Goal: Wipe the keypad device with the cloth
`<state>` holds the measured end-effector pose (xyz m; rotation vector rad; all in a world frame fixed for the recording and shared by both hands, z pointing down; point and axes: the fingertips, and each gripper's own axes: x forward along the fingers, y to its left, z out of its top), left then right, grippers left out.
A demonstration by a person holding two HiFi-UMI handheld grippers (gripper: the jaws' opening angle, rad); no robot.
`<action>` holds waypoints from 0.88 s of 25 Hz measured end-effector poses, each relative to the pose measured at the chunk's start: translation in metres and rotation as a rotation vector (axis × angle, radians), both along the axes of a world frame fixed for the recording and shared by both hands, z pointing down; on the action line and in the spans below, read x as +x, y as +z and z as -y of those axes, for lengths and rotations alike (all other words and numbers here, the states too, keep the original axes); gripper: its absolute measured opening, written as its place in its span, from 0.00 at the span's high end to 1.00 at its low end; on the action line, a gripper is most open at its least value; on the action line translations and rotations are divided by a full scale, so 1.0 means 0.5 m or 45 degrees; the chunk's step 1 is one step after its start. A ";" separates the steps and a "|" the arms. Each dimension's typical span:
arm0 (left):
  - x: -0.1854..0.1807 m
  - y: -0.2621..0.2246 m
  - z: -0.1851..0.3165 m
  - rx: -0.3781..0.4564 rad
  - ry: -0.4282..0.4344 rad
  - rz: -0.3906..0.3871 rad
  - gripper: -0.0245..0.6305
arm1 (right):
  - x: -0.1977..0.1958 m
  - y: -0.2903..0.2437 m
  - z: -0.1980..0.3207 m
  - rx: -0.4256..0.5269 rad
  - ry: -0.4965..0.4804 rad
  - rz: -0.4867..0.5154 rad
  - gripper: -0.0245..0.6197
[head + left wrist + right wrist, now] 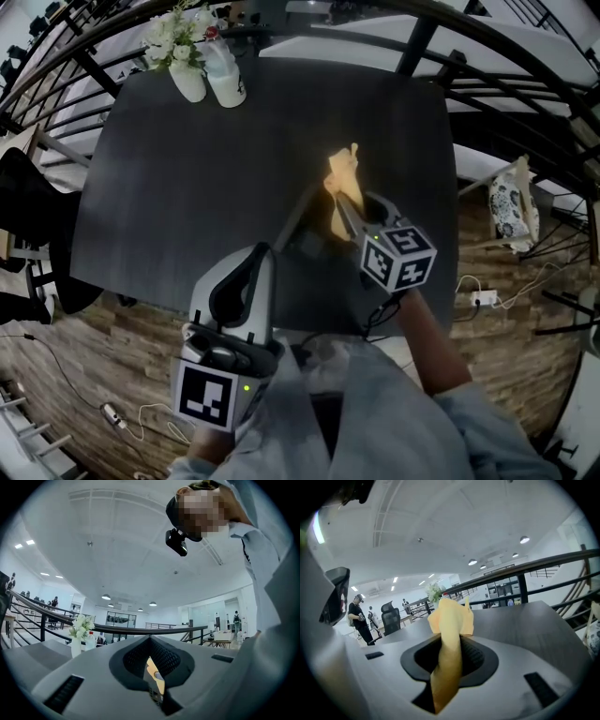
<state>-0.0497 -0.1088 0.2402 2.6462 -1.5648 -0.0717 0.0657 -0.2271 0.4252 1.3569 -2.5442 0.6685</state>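
The left gripper sits low and close to the body, jaws pointing forward and slightly right, pressed together on the thin edge of the keypad device. The right gripper reaches further ahead, just right of the left gripper's tips, its jaws clamped on the yellow cloth, which stands up beyond them. The bare right forearm angles back to a light sleeve.

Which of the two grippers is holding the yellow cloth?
The right gripper: its jaws are shut on the yellow cloth, while the left gripper clamps the thin dark keypad device instead.
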 end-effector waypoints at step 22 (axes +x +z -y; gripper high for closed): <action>0.024 -0.053 -0.008 0.102 0.098 0.001 0.94 | 0.070 -0.246 -0.149 0.348 0.117 -0.024 0.81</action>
